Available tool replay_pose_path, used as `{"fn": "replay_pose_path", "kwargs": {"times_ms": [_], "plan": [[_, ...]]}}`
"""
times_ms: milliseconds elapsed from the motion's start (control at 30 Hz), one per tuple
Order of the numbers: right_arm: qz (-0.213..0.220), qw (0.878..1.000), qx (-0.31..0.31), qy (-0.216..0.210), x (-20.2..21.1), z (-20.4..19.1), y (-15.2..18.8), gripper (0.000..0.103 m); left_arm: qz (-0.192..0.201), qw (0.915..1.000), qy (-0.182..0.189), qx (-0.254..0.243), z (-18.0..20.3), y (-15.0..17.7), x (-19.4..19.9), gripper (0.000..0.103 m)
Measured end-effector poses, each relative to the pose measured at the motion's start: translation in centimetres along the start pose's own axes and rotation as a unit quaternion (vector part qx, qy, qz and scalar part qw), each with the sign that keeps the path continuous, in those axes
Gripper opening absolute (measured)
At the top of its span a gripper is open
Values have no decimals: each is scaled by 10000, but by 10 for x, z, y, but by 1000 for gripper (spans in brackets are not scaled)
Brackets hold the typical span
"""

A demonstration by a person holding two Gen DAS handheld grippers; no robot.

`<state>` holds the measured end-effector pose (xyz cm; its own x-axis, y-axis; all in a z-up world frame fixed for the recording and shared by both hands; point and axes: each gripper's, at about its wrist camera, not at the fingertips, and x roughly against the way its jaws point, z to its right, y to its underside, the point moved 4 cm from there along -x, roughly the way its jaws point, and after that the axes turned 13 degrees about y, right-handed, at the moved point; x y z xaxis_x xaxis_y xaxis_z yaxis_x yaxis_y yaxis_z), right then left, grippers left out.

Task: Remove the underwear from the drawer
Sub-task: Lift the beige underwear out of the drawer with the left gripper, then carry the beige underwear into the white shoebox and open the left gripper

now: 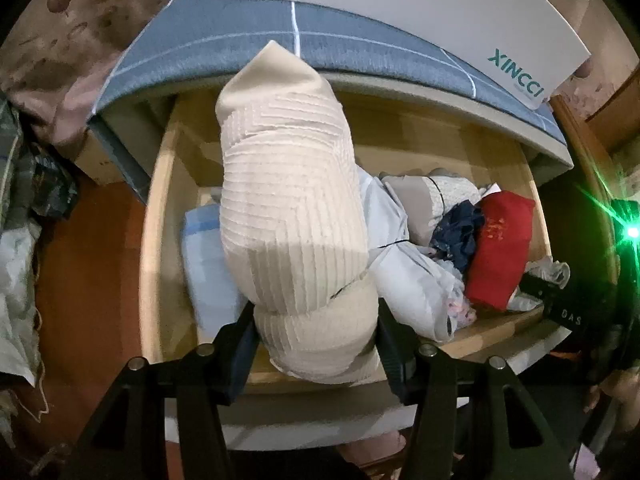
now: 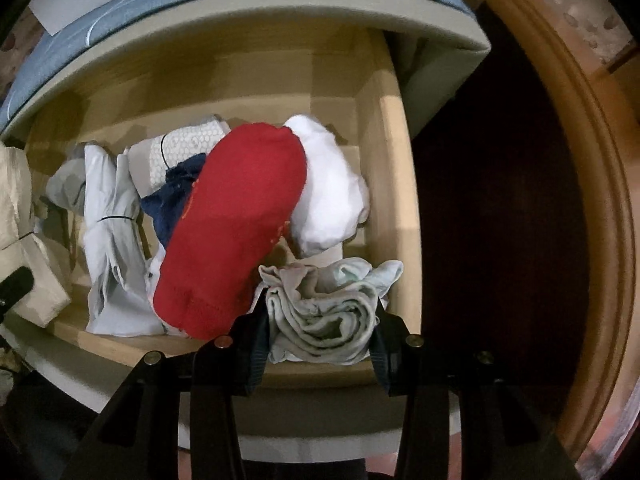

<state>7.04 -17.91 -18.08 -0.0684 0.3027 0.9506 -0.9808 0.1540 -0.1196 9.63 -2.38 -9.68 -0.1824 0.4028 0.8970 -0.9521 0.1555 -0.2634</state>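
Left gripper squeezing a rolled cream garment above the open drawer; right gripper pinching a crumpled pale green-white garment beside a red one.

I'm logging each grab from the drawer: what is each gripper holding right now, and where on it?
Left gripper clamps the beige ribbed garment at its near end; right gripper pinches the crumpled pale bundle by its sides.

Both cameras look steeply down from close above into the open drawer. The left view sits over its left part, the right view over its right part (they share the red cloth and neighbours).
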Motion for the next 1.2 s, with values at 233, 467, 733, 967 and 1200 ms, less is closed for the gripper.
{"fn": "replay_pose_path", "kwargs": {"times_ms": [233,467,733,967,1200], "plan": [[79,9999,77,110,-7,-3,-5,39,82,9999,-26,-134,0,-4,22,55],[58,9998,115,137,4,16,-19,39,234,9987,-85,-436,14,-11,47,55],[17,9998,104,147,6,16,-22,39,510,9970,-96,-580,26,-27,87,55],[9,9998,113,174,4,14,-23,39,882,9936,-281,-642,27,-55,133,55],[12,9997,126,196,5,13,-24,39,1330,9871,-431,-785,33,-91,182,55]]}}
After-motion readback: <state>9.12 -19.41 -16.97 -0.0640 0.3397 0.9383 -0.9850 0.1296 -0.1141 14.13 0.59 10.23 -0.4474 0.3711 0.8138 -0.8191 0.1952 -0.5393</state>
